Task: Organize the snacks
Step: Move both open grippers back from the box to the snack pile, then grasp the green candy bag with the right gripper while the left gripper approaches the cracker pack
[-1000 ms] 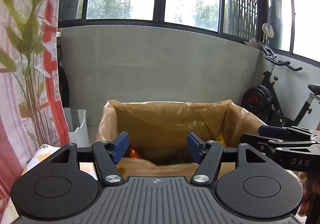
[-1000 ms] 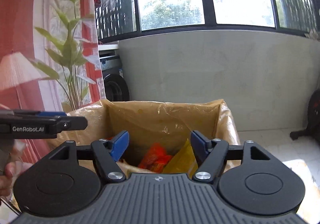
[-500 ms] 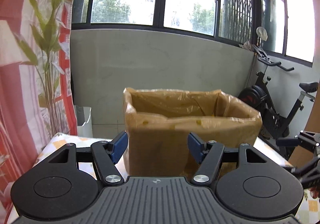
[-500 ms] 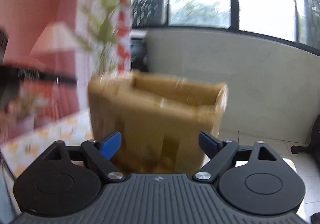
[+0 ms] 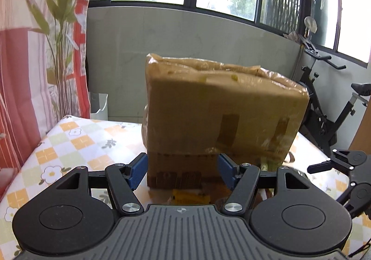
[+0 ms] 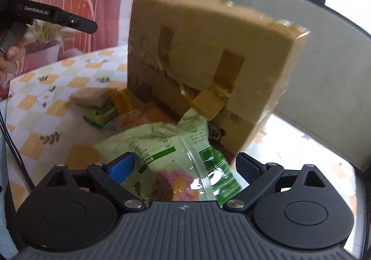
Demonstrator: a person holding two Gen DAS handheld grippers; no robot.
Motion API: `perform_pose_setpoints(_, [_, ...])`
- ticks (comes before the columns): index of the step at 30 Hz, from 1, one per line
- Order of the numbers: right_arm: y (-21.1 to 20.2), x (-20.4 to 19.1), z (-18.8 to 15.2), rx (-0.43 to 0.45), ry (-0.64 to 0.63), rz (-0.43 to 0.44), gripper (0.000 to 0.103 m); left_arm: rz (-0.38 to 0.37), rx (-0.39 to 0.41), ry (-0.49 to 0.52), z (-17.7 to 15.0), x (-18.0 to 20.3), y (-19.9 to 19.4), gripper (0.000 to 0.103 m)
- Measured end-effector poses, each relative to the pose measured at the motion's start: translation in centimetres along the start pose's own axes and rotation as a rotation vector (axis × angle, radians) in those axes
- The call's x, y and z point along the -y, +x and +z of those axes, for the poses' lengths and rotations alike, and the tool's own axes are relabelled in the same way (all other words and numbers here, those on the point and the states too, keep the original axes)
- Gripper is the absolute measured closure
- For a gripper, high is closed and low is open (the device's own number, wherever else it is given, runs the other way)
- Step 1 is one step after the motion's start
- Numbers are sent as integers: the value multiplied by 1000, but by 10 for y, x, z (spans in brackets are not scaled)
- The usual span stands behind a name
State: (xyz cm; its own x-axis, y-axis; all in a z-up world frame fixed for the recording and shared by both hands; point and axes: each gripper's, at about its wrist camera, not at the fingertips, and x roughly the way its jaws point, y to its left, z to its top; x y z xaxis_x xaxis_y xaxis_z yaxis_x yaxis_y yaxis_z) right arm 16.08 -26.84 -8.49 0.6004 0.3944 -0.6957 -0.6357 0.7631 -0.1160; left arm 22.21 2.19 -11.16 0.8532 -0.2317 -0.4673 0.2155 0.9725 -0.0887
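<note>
1. One cardboard box (image 6: 208, 56) stands on the surface (image 6: 53, 88), filling the view from 11 to 2 o'clock in the right wrist view; its side carries at least three strips of brown tape.
2. One large green snack bag (image 6: 176, 151) lies at 6 o'clock, just in front of the box.
3. About four smaller snack packets sit at 9 o'clock of the bag: one pale packet (image 6: 89, 96), one green packet (image 6: 102, 112), one yellow packet (image 6: 124, 102) and one orange packet (image 6: 143, 116). Blur makes the exact count uncertain.
4. Two grippers: the left gripper (image 5: 180, 170) and the right gripper (image 6: 185, 167).
5. One exercise bike (image 5: 329, 107) stands at 3 o'clock in the left wrist view.
6. One white bin (image 5: 99, 107) stands at 9 o'clock there.
</note>
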Motion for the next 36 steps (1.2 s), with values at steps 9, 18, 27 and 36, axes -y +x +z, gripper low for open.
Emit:
perform_pose_setpoints(9, [21,-14,-8,14,30,-31,5,13,-35,-16,-15,-11,3,35])
perform_pose_setpoints(18, [20,-26,-18,42,162,-107,9,49,-70,-42,-34,-31,-8,35])
perform_pose_setpoints(27, [-7,-44,-21,141,436,-148,31,50,-96,-53,-51,-49,-14,35])
perform_pose_setpoints(36, [-13,-52,-23,195,489,-185,31,61,-142,-40,-67,-67,1,35])
